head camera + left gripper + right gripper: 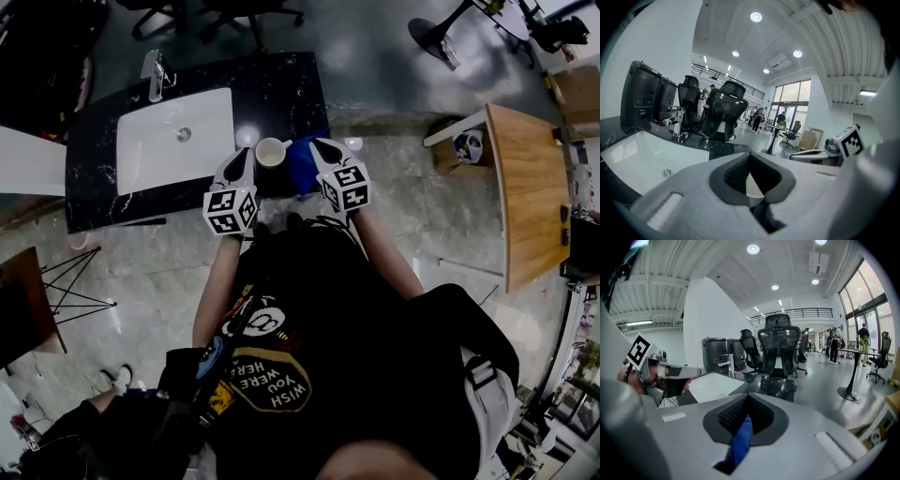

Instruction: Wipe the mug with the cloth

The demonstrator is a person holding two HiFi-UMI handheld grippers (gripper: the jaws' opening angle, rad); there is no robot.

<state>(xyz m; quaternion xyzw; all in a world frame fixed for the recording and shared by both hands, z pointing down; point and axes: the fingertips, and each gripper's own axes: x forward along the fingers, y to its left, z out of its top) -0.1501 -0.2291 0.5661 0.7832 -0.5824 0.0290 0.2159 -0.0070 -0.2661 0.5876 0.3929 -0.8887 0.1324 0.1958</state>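
left gripper (244, 155): clamped on mug (273, 151), at its left side, over black counter (281, 89)
right gripper (317, 145): pinched tight on blue cloth (302, 167)
key relation: cloth just right of mug, right gripper nearer it; wipe likely needs a leftward move onto the mug wall

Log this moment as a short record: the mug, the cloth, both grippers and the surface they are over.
surface: black marbled counter with a white sink and a faucet
mug: white, upright, open end up, to the right of the sink
cloth: blue, directly right of the mug
left gripper: shut on the mug's wall
right gripper: shut on the cloth
contact: whether the cloth touches the mug cannot be told
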